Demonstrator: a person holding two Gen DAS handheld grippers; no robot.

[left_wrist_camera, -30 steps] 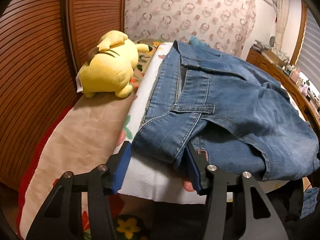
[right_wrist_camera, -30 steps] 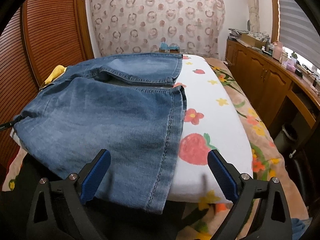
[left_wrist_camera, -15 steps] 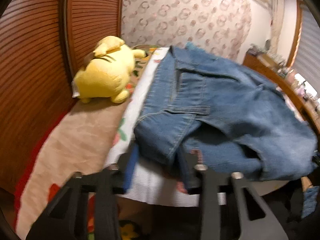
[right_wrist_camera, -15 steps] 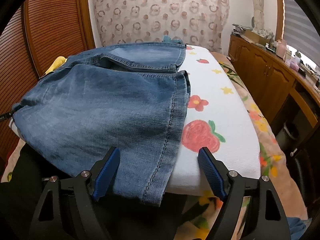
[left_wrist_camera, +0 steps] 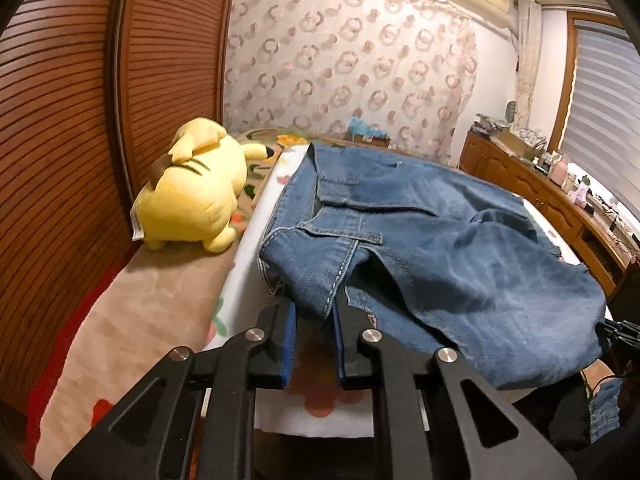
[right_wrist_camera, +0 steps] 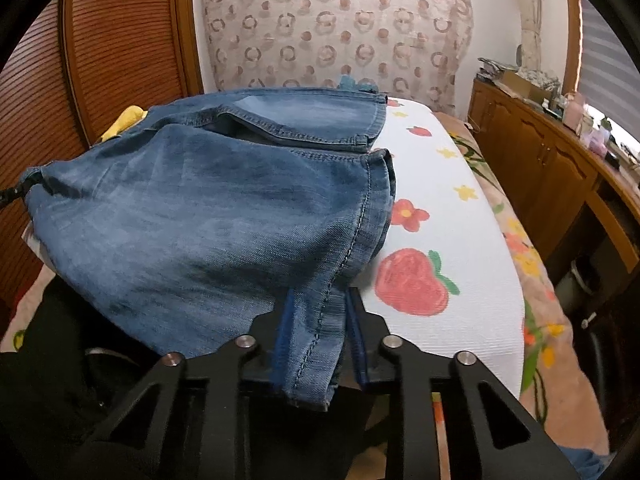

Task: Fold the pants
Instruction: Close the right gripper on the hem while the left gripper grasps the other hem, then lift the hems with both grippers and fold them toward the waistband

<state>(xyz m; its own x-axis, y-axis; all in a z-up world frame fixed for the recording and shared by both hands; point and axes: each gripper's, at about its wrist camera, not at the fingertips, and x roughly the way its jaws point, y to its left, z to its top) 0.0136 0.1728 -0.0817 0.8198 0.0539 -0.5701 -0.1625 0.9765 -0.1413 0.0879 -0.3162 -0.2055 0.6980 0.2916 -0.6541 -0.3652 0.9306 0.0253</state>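
Jeans [left_wrist_camera: 460,248], judged heavy, limp denim, are pinched at both near corners beside the strawberry-print sheet [right_wrist_camera: 452,208] by the left gripper [left_wrist_camera: 314,316] and right gripper [right_wrist_camera: 320,320], each closed on thick seamed edge.

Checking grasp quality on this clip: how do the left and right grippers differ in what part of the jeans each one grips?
The left gripper pinches a thin bunched corner of the jeans near the yellow plush toy. The right gripper clamps a wider hemmed flap, its stitched seam running between the pads, beside the strawberry-print towel; cloth hangs out below it. Both are shut on denim at the near edge.
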